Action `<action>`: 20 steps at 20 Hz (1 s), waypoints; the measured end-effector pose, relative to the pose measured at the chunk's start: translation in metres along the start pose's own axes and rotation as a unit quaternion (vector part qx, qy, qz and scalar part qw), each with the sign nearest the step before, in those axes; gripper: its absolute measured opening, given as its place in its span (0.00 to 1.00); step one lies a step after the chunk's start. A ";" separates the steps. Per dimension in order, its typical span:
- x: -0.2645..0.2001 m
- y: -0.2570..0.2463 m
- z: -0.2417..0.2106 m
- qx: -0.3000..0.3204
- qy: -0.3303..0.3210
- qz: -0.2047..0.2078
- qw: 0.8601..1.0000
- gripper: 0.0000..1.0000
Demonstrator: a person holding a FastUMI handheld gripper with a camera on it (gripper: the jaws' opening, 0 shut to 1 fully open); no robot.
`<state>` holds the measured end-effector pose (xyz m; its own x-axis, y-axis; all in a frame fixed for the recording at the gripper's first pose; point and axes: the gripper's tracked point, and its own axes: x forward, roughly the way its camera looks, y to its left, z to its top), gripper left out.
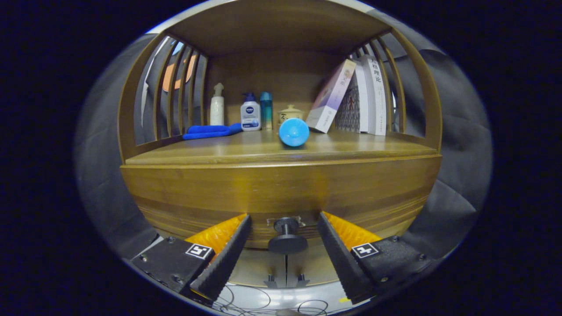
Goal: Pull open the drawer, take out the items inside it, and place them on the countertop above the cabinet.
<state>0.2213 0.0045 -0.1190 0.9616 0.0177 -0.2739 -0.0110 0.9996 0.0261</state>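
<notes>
Gripper (pixel 284 245) low in the frame, released: two ridged, wedge-shaped fingers (pixel 224 259) spread wide, nothing pressed between them. Round dark knob (pixel 287 239) centred in the gap, a disc on a short stem, clear of both fingers. Fixed to the drawer (pixel 281 193), a smooth curved front of glossy brown wood with horizontal grain, spanning mid-frame and looking closed; contents hidden.

Above it, across the middle of the frame, a flat wooden countertop (pixel 360 147), polished, same warm brown. Roofed by a wooden top and flanked by curved vertical slats, upper left and upper right. Lying on the countertop near centre, one round blue cap-like end (pixel 293 131) of a cylinder, matte plastic, pointing toward the camera. Behind it, one small cream lidded jar (pixel 290 115), squat, glazed-looking.

Left of centre along the back: one white pump bottle (pixel 217 106), slim and upright; one white bottle with a blue pump (pixel 250 113); one teal cylindrical bottle (pixel 266 109) just beside it. One folded blue cloth (pixel 210 131) lying flat at left, soft and fuzzy, touching the base of the blue-pump bottle.

Right of centre: books (pixel 373 94) standing against the slats, at least three, with one pale-covered book (pixel 330 97) leaning tilted against them.

At the very bottom of the frame, thin dark cables (pixel 246 300) looped on a pale floor
</notes>
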 end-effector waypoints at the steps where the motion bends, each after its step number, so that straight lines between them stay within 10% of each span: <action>1: 0.000 0.000 0.000 -0.003 0.003 -0.001 1.000 1.00; 8: -0.027 -0.003 0.008 -0.027 0.004 0.001 1.000 1.00; 20: -0.275 -0.008 0.062 -0.004 -0.140 0.037 0.989 1.00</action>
<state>-0.0262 -0.0098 0.0156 0.9963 0.0857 0.0065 -0.0859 0.9959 0.0286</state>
